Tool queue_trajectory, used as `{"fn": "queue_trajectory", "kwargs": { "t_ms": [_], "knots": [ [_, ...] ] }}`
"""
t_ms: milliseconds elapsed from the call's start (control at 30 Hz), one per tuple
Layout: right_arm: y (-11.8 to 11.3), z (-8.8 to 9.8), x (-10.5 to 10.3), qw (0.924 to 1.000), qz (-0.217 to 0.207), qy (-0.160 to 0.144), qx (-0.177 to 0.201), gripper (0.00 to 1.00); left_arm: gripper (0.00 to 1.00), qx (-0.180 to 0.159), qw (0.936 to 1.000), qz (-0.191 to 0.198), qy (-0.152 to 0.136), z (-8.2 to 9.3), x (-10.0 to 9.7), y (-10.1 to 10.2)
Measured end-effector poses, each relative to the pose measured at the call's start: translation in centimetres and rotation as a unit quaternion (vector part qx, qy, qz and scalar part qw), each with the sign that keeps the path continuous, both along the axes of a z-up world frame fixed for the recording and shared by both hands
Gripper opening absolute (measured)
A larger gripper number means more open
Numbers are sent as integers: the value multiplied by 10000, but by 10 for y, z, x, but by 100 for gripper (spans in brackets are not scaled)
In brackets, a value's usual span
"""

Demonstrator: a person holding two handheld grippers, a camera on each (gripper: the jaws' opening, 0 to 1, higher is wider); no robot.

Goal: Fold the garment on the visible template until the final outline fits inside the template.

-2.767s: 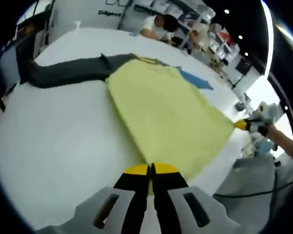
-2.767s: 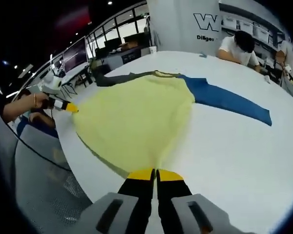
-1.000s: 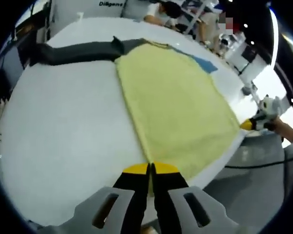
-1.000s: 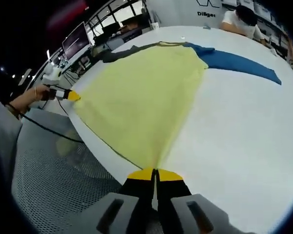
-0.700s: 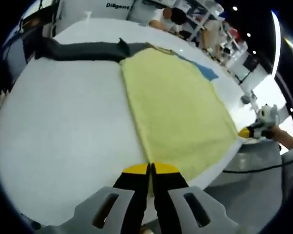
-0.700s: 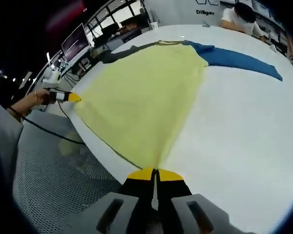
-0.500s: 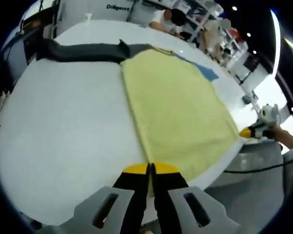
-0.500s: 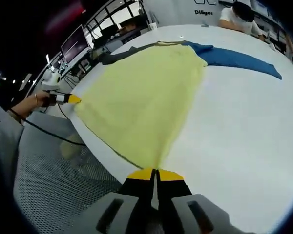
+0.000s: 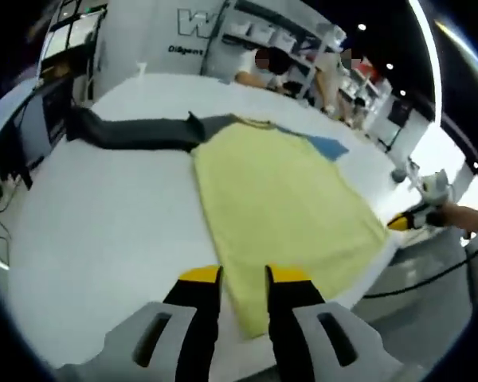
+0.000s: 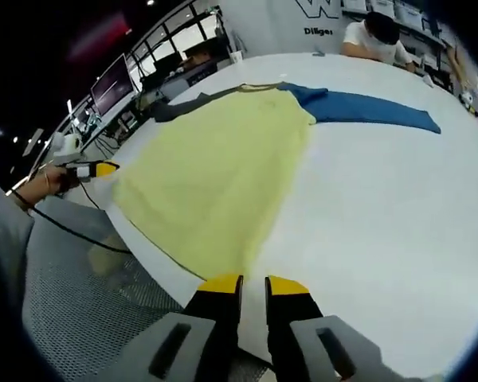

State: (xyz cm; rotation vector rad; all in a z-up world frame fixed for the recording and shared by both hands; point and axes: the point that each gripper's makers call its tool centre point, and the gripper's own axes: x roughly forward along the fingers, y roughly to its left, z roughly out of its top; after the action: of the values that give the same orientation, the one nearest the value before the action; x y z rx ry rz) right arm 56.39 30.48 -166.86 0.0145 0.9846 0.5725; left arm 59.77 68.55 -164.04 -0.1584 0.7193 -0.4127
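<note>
Both grippers' jaws now apart, off the garment point(image 9: 283, 199) hem at the table point(image 9: 103, 231) edge.

Garment point(image 9: 283, 203) lay flat on worktop point(image 9: 103, 231), hem at near edge between your hand-held grippers; sleeves stretched apart at far end.

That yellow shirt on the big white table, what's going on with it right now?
A person works a gripper in each hand at the near hem of a yellow shirt spread flat on a white table. The left gripper and the right gripper are both open, each at a hem corner, gripping nothing. The shirt's gray sleeve and blue sleeve lie stretched out to the sides. No fold has been made.
</note>
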Motion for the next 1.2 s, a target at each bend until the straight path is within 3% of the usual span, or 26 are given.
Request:
{"fn": "queue_trajectory", "kwargs": {
  "t_ms": [100, 233, 367, 433, 700, 967, 1200],
  "knots": [
    [-6, 5, 10, 9999, -62, -126, 31, 6, 35, -78, 9996, -134, -245, 18, 3, -9],
    [-11, 12, 23, 9991, -164, -383, 63, 11, 41, 62, 9990, -279, -351, 22, 8, -15],
    [-28, 31, 49, 9939, -462, -998, -67, 28, 47, 155, 9985, -353, -394, 22, 16, -15],
    [-35, 29, 55, 9928, -546, -1060, -81, 35, 51, 154, 9984, -378, -384, 21, 17, -16],
    [-60, 45, 87, 9888, -807, -1245, -155, 33, 70, 119, 9948, -734, -697, 32, 22, -27],
    [-91, 66, 121, 9843, -1073, -1390, -191, 31, 73, 114, 9930, -893, -758, 32, 23, -38],
    [-116, 71, 156, 9808, -1279, -1455, -222, 29, 72, 60, 9948, -748, -696, 33, 28, -40]
  ]
}}
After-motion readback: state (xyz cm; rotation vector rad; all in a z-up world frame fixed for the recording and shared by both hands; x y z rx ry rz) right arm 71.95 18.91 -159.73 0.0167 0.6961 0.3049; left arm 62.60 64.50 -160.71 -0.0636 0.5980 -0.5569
